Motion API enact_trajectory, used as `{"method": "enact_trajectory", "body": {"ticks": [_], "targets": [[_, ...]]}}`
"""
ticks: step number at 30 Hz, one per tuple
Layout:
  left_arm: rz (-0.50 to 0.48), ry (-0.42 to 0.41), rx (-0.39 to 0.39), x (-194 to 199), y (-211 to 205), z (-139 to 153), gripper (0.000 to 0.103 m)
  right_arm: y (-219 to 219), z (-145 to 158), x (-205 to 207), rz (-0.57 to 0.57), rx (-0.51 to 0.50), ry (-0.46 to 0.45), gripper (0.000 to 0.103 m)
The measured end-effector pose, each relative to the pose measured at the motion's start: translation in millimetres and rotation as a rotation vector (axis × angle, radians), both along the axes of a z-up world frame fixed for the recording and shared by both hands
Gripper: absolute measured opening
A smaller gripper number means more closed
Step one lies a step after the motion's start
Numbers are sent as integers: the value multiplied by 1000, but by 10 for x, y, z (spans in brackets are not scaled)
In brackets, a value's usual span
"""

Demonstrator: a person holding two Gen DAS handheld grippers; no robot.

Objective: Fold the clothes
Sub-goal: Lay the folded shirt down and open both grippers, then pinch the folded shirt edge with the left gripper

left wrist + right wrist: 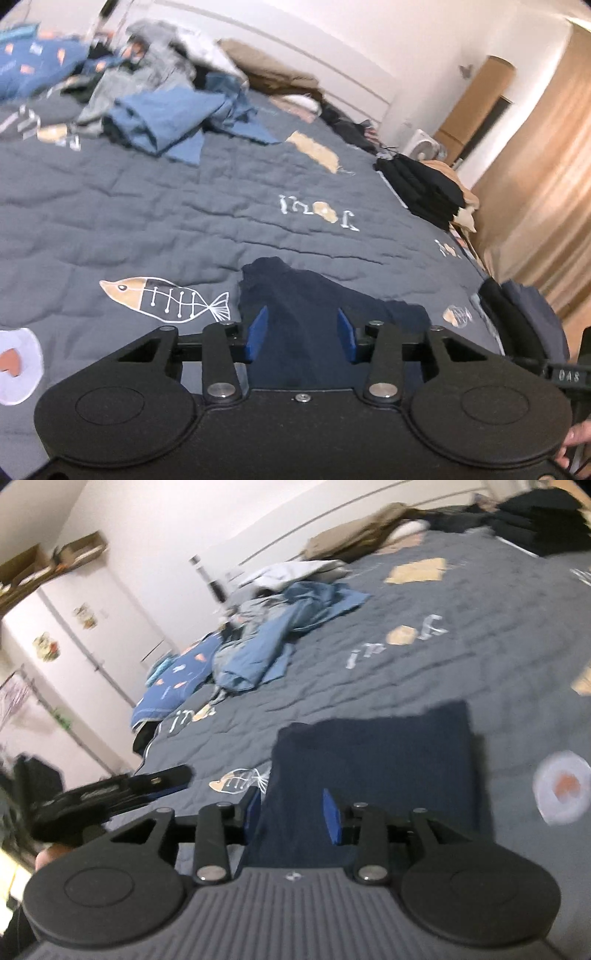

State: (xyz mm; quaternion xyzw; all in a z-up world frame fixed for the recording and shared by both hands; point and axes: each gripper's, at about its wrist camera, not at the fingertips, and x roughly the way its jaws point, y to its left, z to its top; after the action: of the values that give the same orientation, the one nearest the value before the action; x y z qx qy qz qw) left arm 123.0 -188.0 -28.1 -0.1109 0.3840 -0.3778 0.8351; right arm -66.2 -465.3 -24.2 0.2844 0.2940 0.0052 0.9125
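Risk, as we judge it: the navy garment (pixel 373 753) lies flat near the bed's front edge, squared on its far side in the right wrist view but rumpled at the end nearest the left gripper (pixel 302 328). If one gripper bites more layers than the other, or pinches the grey quilt (pixel 147 206) underneath, any lift would drag the cover and skew the edges. Both views are blurred, so we cannot count layers.

Left gripper: low over the front edge, aimed up the bed, blue pads (pixel 258 328) apart with navy cloth showing between them; we see no clamp.

Right gripper (pixel 291 812): tilted, also low at the front edge, pads apart and straddling the garment's near side, nothing pinched as far as we can tell.

Loose blue clothes (pixel 173 118) lie heaped towards the far left corner; a dark folded stack (pixel 424 188) sits by the right edge.
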Motion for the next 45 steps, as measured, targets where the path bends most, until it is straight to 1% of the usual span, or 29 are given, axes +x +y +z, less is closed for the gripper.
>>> {"method": "enact_trajectory", "body": {"ticks": [2, 4, 7, 10, 13, 16, 17, 18, 22, 23, 25, 26, 28, 30, 34, 35, 37, 39, 40, 42, 44, 45], "targets": [[1, 39, -12, 151, -59, -108, 40, -17, -14, 123, 27, -18, -1, 36], [-1, 50, -7, 295, -149, -181, 40, -44, -54, 161, 38, -11, -17, 37], [-1, 70, 5, 510, -288, -284, 41, -65, -115, 205, 41, -7, -3, 37], [-6, 108, 25, 664, -371, -436, 43, -63, -167, 228, 70, -29, 5, 37], [-8, 137, 60, 766, -417, -587, 43, -102, -197, 235, 68, -25, 6, 37], [-6, 176, 35, 859, -404, -671, 43, -168, -217, 255, 35, -7, 9, 37], [-4, 188, 30, 890, -404, -685, 45, -182, -221, 250, 22, 0, 10, 37], [-2, 199, 26, 919, -408, -703, 48, -187, -222, 251, 17, 4, 9, 37], [-7, 256, 21, 1014, -468, -861, 49, -158, -231, 274, 25, 4, 10, 37], [-10, 276, 12, 1043, -491, -911, 49, -147, -236, 283, 30, 3, 14, 37], [-22, 290, -11, 1068, -528, -959, 42, -122, -247, 287, 38, -2, 23, 37], [-25, 283, -14, 1071, -558, -963, 36, -113, -252, 287, 41, -5, 26, 37], [-36, 250, -13, 1059, -607, -945, 18, -112, -264, 292, 43, -8, 32, 37], [-41, 198, -20, 1029, -611, -894, 14, -123, -292, 296, 39, -8, 42, 37], [-50, 91, -115, 963, -516, -740, 14, -145, -349, 306, 30, -9, 63, 37], [-40, 82, -118, 967, -509, -740, 14, -150, -363, 308, 28, -9, 68, 37], [-16, 83, -64, 977, -554, -823, 14, -161, -392, 313, 24, -9, 78, 37], [8, 85, -13, 988, -594, -904, 16, -156, -454, 332, 22, -23, 110, 37], [23, 90, -5, 995, -587, -928, 18, -152, -498, 345, 19, -34, 133, 37], [53, 99, 8, 1010, -568, -965, 29, -166, -588, 365, 8, -44, 166, 37], [85, 83, -10, 1013, -467, -869, 30, -193, -670, 379, -4, -41, 186, 37], [101, 70, -19, 1010, -408, -809, 30, -218, -700, 375, -13, -23, 184, 37]]}}
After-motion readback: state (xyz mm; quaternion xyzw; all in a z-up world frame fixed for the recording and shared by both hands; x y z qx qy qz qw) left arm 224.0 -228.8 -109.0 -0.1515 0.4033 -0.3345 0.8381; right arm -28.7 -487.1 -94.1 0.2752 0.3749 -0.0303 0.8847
